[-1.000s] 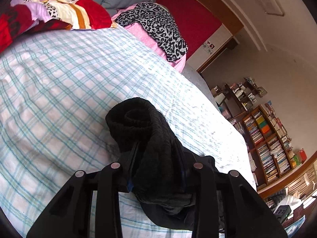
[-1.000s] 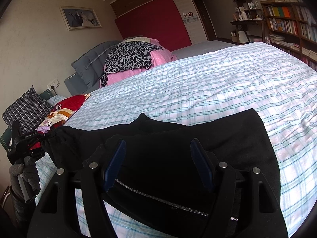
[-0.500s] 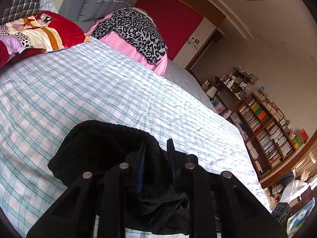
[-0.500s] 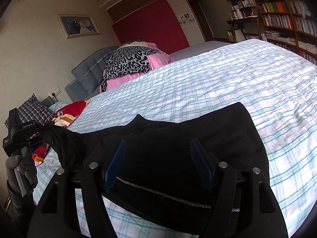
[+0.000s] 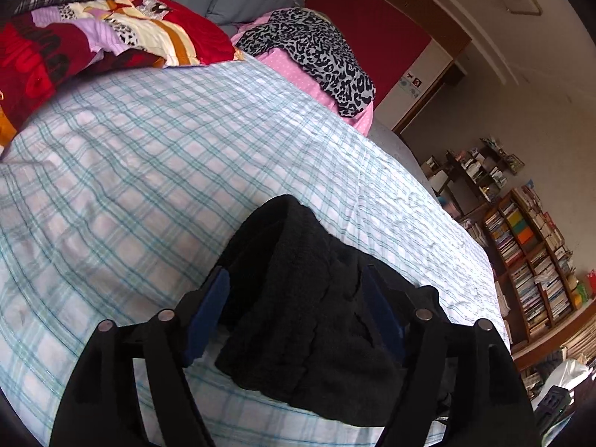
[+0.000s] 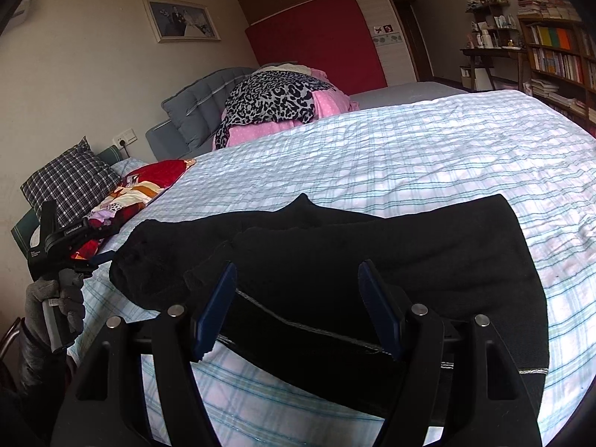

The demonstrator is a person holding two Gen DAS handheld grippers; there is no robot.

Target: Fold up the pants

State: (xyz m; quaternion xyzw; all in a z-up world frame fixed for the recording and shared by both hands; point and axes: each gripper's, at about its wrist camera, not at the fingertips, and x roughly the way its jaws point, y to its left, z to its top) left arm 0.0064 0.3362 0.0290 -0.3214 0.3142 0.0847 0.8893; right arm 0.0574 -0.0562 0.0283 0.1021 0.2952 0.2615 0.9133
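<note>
Both claws spread wide — left claw (image 5: 294,313), right claw (image 6: 296,307) — low over pants (image 6: 372,253).

Your left wrist camera sits low and close over the bed (image 5: 156,171), looking along its gripper (image 5: 294,309) across the checked sheet toward the far headboard and the bookshelves (image 5: 529,260) at right. Your right wrist camera looks from the bed's near edge the same way, a little higher. Both views share the black pants (image 6: 372,253), the leopard-print cloth (image 6: 272,100) and the red wall panel (image 6: 316,41).
</note>
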